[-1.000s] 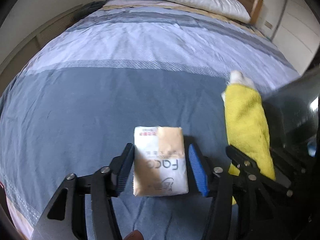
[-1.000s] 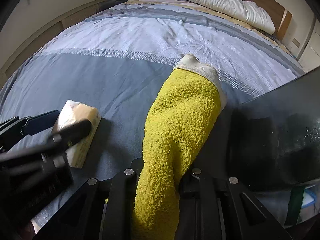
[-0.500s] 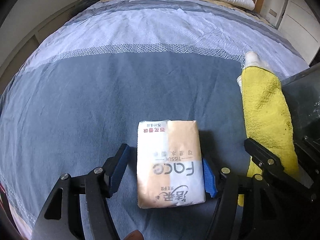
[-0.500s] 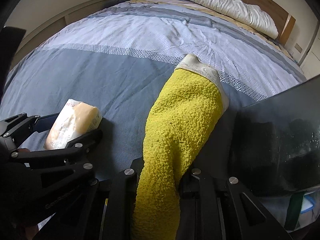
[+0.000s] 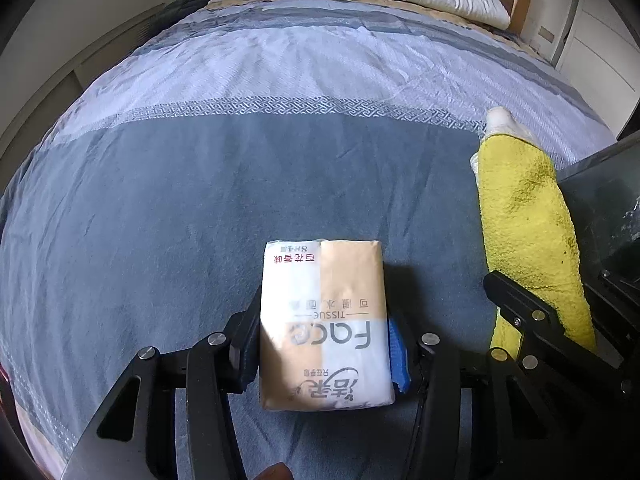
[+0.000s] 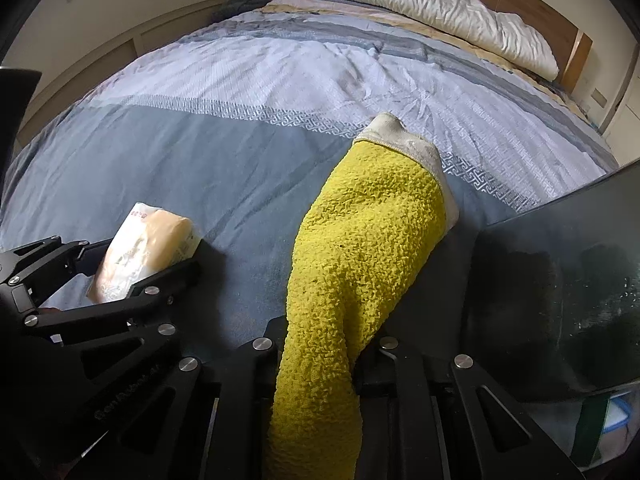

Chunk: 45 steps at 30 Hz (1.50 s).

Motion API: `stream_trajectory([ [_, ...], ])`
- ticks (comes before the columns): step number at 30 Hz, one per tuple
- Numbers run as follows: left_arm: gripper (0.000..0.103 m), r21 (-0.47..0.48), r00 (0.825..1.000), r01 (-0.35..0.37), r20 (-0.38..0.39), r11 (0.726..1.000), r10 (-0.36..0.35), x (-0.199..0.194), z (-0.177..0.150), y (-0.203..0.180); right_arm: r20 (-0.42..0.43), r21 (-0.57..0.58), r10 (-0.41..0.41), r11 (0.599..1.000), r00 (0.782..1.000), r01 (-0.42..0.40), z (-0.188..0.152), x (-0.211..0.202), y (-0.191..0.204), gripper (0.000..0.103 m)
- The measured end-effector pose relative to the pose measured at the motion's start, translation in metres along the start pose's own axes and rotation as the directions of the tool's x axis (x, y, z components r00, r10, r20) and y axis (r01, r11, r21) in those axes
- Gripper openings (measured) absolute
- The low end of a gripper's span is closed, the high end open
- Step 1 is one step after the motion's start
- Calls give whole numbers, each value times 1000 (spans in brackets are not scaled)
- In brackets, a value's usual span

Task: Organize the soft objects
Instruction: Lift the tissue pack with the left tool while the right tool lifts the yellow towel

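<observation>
Your tissue pack sits low in the centre of the left view, its flanks hidden by the left gripper, whose jaws are closing around it; the pads seem to press its sides. It is a cream-and-white soft pack, print upside down. In the right view, your right gripper stands narrow, clamped on a yellow towel with a white end; its pads are hidden. A dark bin is cut off at right, on the bed.

A white-and-tan tissue pack lay flat on the bed between the closing left gripper's fingers. A rolled yellow towel jutted forward, clamped in the right gripper.
</observation>
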<state>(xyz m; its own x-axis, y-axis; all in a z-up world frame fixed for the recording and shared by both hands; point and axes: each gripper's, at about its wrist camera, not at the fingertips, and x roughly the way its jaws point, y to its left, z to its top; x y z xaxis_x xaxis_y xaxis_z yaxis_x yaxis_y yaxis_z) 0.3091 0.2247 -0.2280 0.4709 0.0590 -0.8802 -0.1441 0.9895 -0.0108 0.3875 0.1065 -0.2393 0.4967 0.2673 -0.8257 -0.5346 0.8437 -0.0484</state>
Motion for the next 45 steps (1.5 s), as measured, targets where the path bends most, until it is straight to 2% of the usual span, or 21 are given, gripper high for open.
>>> stream_trajectory([
  [12, 46, -14, 999, -34, 28, 999, 34, -13, 5, 3, 91, 10, -62, 998, 994, 61, 4, -25, 0, 17],
  [29, 46, 7, 997, -65, 44, 998, 65, -35, -4, -4, 102, -63, -37, 997, 994, 44, -17, -66, 1, 17],
  [45, 46, 22, 998, -65, 18, 998, 65, -47, -43, -10, 86, -195, -6, 981, 996, 23, -61, -112, 6, 17],
])
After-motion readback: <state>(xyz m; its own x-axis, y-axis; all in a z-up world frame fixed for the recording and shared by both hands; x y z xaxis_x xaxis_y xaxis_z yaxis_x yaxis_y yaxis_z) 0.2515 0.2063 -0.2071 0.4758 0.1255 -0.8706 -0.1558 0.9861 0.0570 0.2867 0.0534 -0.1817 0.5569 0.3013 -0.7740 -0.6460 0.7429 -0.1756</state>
